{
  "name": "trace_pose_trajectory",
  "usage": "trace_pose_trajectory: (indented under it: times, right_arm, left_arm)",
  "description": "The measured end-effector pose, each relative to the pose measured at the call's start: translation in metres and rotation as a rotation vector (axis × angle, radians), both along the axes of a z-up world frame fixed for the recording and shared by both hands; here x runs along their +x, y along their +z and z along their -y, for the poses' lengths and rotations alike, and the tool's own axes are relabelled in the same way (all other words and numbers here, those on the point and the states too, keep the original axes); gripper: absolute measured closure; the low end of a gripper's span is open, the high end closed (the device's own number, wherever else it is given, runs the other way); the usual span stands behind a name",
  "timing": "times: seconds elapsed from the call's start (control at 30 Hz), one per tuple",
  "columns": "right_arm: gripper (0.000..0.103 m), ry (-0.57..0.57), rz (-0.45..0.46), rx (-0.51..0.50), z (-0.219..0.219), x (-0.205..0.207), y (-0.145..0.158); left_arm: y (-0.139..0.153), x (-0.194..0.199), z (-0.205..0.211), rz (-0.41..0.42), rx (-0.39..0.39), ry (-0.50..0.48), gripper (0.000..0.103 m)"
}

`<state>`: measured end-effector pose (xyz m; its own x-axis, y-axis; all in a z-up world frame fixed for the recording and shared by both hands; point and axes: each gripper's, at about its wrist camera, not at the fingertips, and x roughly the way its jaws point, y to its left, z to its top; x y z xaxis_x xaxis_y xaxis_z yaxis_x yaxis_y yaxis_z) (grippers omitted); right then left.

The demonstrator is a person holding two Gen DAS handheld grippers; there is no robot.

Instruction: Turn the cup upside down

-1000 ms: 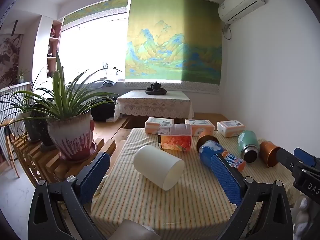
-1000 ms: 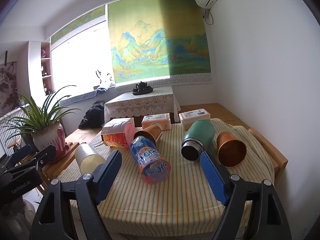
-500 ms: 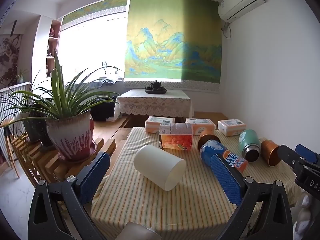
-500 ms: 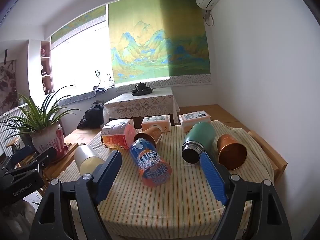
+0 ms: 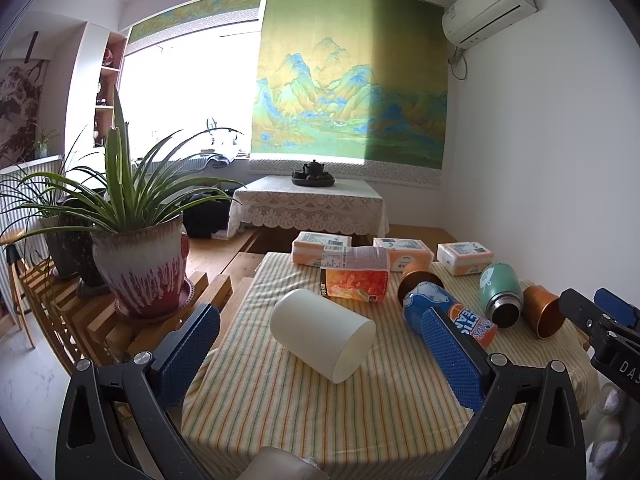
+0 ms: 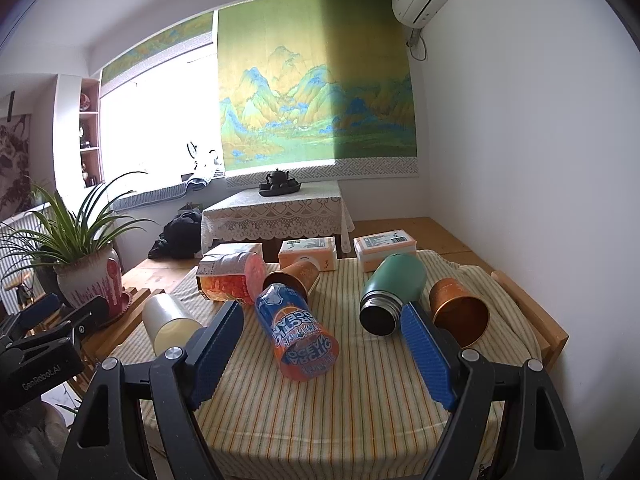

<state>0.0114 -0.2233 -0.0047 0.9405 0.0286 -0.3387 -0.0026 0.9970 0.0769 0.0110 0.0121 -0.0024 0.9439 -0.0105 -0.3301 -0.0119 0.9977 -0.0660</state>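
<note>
1. White cup (image 5: 323, 334) is lying on its side on the striped tablecloth (image 5: 360, 412), open end toward the near right.
2. Left gripper (image 5: 320, 344) is spread wide, holding nothing, short of the cup.
3. Right gripper (image 6: 322, 336) is also wide apart and empty, with the blue-orange can (image 6: 298, 334) on its side between its fingers, though I think not touching.
4. Green flask (image 6: 394, 292) and copper cup (image 6: 460, 314) are tipped over nearby.

cup (image 5: 322, 335) on its side, table (image 5: 360, 420) left | can (image 5: 448, 314) right of it | flask (image 5: 501, 295) further right
</note>
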Motion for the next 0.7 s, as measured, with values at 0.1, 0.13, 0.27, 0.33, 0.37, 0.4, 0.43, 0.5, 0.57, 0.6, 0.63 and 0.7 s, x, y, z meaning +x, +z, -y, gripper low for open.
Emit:
trace_pose_trajectory:
  times: [0.1, 0.13, 0.27, 0.33, 0.37, 0.4, 0.43, 0.5, 0.57, 0.6, 0.63, 0.7]
  right_arm:
    - [0.025, 0.001, -0.001, -0.01, -0.0015, 0.0009, 0.0017]
    - [0.025, -0.003, 0.001, -0.016, -0.002, 0.0014, 0.0025]
    - [0.025, -0.006, 0.012, -0.013, -0.0006, 0.0012, 0.0044]
    - [0.025, -0.008, 0.016, -0.016, -0.0008, 0.002, 0.0055]
    - [0.025, -0.008, 0.018, -0.014, -0.0007, 0.0017, 0.0055]
    - [0.025, -0.007, 0.018, -0.014, -0.0009, 0.0021, 0.0057]
    - [0.025, -0.006, 0.018, -0.017, -0.0013, 0.0025, 0.0058]
    - [0.025, -0.009, 0.016, -0.022, -0.0013, 0.0037, 0.0047]
    - [0.025, -0.009, 0.011, -0.016, -0.0003, 0.0048, 0.0035]
    - [0.025, -0.009, 0.01, -0.016, -0.0007, 0.0052, 0.0036]
    - [0.025, -0.007, 0.009, -0.016, -0.0006, 0.0059, 0.0031]
    - [0.025, -0.009, 0.009, -0.021, -0.0021, 0.0052, 0.0033]
  left_arm:
    - [0.0018, -0.001, -0.0004, 0.014, -0.002, 0.004, 0.001]
    - [0.0022, -0.0009, -0.0005, 0.014, -0.004, 0.003, 0.001]
    - [0.0025, -0.0008, -0.0007, 0.013, 0.0, 0.001, 0.001]
    - [0.0019, -0.0001, -0.001, 0.012, -0.002, 0.002, 0.001]
    - [0.0015, 0.0003, -0.001, 0.011, -0.003, 0.002, 0.001]
    - [0.0009, 0.0008, -0.001, 0.01, -0.004, 0.002, 0.001]
    - [0.0003, 0.0016, -0.0006, 0.007, -0.004, 0.001, 0.001]
    - [-0.0006, 0.0031, -0.0003, 0.003, -0.005, -0.001, 0.001]
    - [-0.001, 0.0042, -0.0007, 0.002, -0.003, -0.003, 0.001]
    - [-0.0011, 0.0049, -0.0006, 0.002, -0.004, -0.002, 0.001]
    - [-0.0011, 0.0055, -0.0005, 0.001, -0.006, -0.003, 0.001]
    - [-0.0015, 0.0064, -0.0006, -0.001, -0.007, -0.004, 0.001]
